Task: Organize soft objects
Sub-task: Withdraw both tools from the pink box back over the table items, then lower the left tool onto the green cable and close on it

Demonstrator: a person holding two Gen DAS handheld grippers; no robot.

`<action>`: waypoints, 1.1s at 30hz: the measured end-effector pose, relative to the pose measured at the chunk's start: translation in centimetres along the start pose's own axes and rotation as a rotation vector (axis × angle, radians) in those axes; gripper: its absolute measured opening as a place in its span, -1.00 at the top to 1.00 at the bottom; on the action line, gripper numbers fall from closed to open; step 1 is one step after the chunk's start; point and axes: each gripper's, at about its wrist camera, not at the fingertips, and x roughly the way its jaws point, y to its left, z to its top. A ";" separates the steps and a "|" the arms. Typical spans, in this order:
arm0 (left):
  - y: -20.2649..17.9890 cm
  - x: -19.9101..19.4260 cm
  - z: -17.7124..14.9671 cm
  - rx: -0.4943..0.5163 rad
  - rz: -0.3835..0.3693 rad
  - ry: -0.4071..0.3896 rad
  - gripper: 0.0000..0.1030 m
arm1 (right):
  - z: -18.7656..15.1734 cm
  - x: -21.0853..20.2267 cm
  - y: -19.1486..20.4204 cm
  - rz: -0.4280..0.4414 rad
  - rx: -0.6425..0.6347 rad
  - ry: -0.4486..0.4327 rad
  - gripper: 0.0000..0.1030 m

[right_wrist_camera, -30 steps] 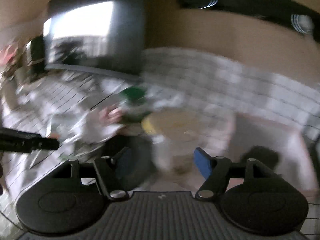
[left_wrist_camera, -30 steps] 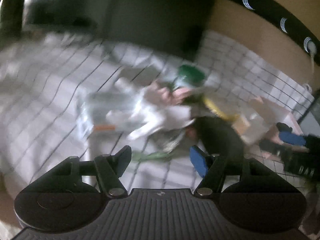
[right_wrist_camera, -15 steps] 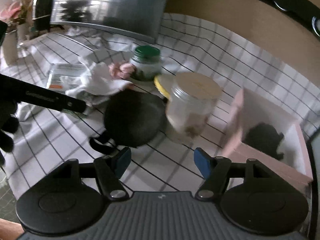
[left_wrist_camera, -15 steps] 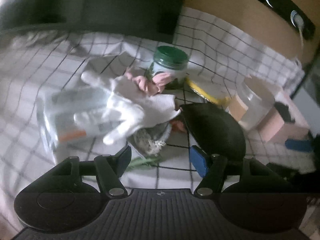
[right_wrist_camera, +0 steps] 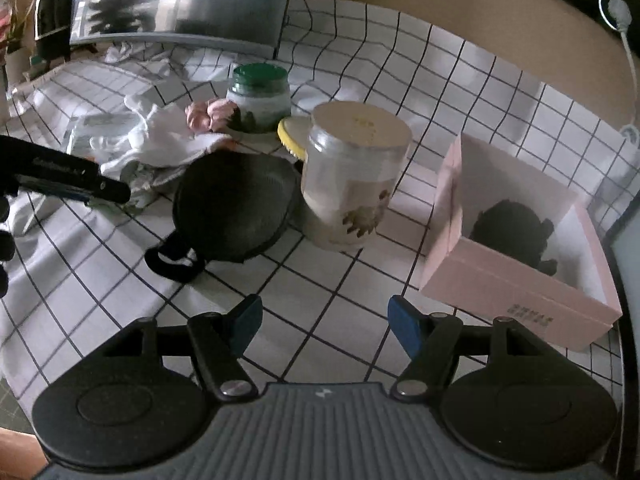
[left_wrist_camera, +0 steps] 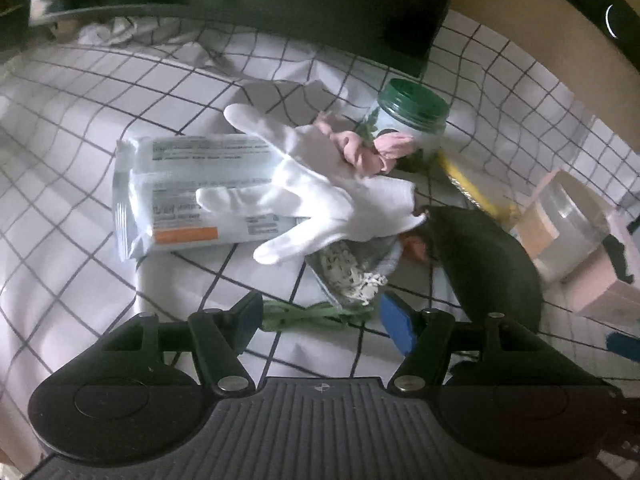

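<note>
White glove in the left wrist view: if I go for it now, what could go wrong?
The white glove lies over the plastic packet and the pink scrunchie, so the open left gripper may drag either along. The green-lidded jar stands close behind; a deep reach could tip it. Carrying the glove to the pink box means passing the clear jar.

cloth white with black grid | glove white | scrunchie pink | jar lid dark green | box pale pink | pouch black | gripper pads blue | sponge yellow-edged
</note>
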 end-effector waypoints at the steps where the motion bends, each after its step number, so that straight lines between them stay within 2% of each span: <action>1: -0.1 0.2 -0.1 -0.004 0.006 -0.007 -0.36 | -0.1 0.0 0.0 0.002 -0.004 0.003 -0.36; 5: -0.8 0.6 -0.5 0.013 0.046 -0.044 -0.36 | -0.5 0.1 -0.4 0.008 -0.012 0.013 -0.36; 13: -2.6 0.3 -1.8 0.164 0.123 -0.117 -0.42 | -0.9 0.4 -1.3 0.012 -0.006 0.030 -0.36; 16: -2.7 0.1 -2.0 0.177 0.116 -0.113 -0.39 | -1.1 0.4 -1.4 0.021 -0.009 0.030 -0.36; 19: -2.7 0.3 -2.2 0.190 0.079 -0.073 -0.34 | -1.0 0.4 -1.3 0.031 -0.013 0.027 -0.36; 22: -2.7 0.0 -2.4 0.178 0.069 -0.083 -0.34 | -0.8 0.4 -1.0 0.039 -0.023 0.020 -0.36; 28: -2.8 1.1 -1.5 0.172 0.092 -0.084 -0.34 | -0.5 0.2 -0.1 0.061 -0.046 0.010 -0.36; 33: -2.4 1.8 -0.7 0.188 0.093 -0.090 -0.34 | 0.6 -0.5 0.8 0.116 -0.073 -0.056 -0.36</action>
